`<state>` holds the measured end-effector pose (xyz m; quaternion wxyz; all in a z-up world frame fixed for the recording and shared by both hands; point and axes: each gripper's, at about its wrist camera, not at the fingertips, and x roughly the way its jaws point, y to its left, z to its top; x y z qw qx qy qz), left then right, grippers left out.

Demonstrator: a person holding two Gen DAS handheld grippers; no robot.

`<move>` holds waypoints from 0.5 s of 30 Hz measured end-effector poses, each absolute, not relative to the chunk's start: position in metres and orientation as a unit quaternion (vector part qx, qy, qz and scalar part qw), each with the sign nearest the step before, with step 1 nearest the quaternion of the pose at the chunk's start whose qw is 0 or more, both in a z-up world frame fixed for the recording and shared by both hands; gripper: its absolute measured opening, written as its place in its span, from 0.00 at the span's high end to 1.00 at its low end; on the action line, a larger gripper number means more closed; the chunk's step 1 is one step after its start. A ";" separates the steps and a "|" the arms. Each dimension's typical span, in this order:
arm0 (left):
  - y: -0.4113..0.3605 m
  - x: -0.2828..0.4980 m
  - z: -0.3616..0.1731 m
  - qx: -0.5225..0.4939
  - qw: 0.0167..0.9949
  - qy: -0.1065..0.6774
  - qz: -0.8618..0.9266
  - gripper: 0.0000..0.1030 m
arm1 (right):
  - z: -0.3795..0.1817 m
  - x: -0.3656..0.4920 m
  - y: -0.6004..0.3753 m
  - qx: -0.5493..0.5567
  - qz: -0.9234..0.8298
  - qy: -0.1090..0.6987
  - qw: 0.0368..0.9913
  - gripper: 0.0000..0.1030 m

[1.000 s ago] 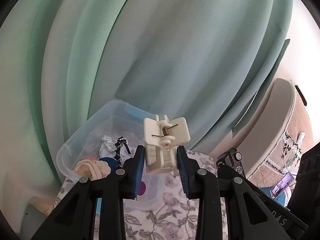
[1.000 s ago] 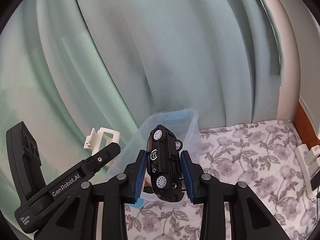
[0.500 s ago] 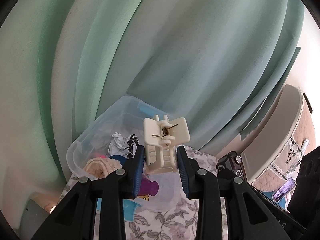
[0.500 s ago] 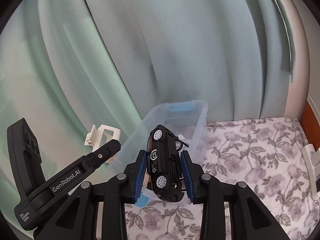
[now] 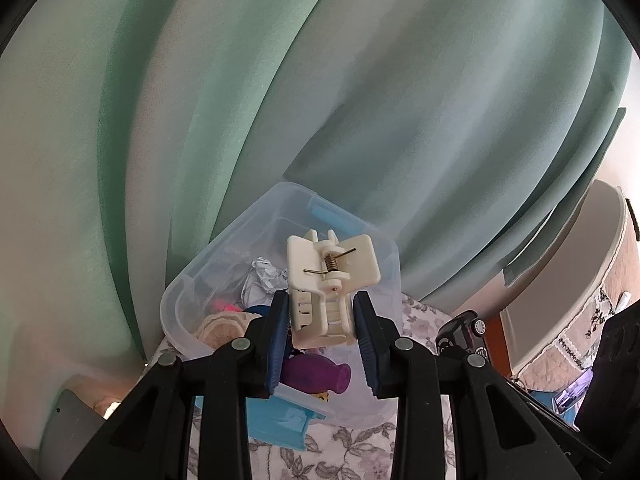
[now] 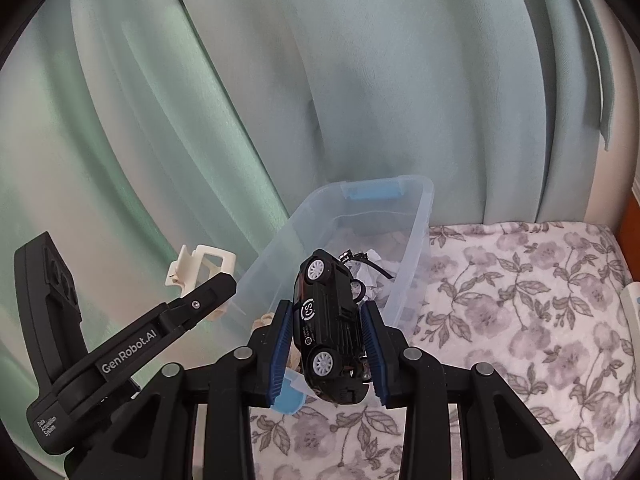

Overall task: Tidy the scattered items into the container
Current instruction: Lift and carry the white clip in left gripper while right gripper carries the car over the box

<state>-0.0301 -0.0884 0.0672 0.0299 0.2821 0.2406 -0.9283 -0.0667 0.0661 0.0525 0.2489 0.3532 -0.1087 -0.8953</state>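
Green curtain [image 5: 360, 100] fills the background of both views, in long folds, above a grey-floral bedcover [image 6: 520, 320]. One clear plastic container [image 6: 404, 264] sits on the bedcover against the curtain; translucent walls, rounded rim, two light-blue latch handles, one at each end. Inside it, a loose pile: crumpled foil [image 5: 262, 280], a purple bottle [image 5: 316, 374], a beige knitted piece [image 5: 220, 326], something pink, only partly visible. Two held items, one per gripper. Left gripper [image 5: 322, 334]: blue-padded fingers pinched in on one cream plastic clip [image 5: 328, 284], its wire spring and flat wings pointing up, held in the air in front of the container's near wall. Right gripper [image 6: 326, 344]: fingers closed against the sides of one black toy car [image 6: 328, 324], held on end, two white-hubbed wheels facing the camera, a white ring mark on its door; it hangs at the container's near end. From the right wrist, the left gripper with its clip shows at the left of the container; from the left wrist, the car shows low at the right. Against half a second ago: the container sits larger and more central in both views, more of its contents exposed; both grips unchanged.
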 end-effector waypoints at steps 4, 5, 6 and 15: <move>-0.095 -0.032 0.061 0.288 0.036 0.245 -0.925 0.67 | 0.047 -0.073 0.062 0.361 -0.892 -0.107 0.252 0.64; -0.097 -0.033 0.059 0.290 0.038 0.245 -0.924 0.67 | 0.045 -0.074 0.061 0.363 -0.891 -0.107 0.252 0.64; -0.098 -0.034 0.057 0.291 0.039 0.246 -0.924 0.67 | 0.044 -0.076 0.060 0.365 -0.890 -0.106 0.253 0.64; -0.103 -0.043 0.048 0.298 0.045 0.239 -0.923 0.67 | 0.029 -0.091 0.054 0.386 -0.880 -0.103 0.256 0.64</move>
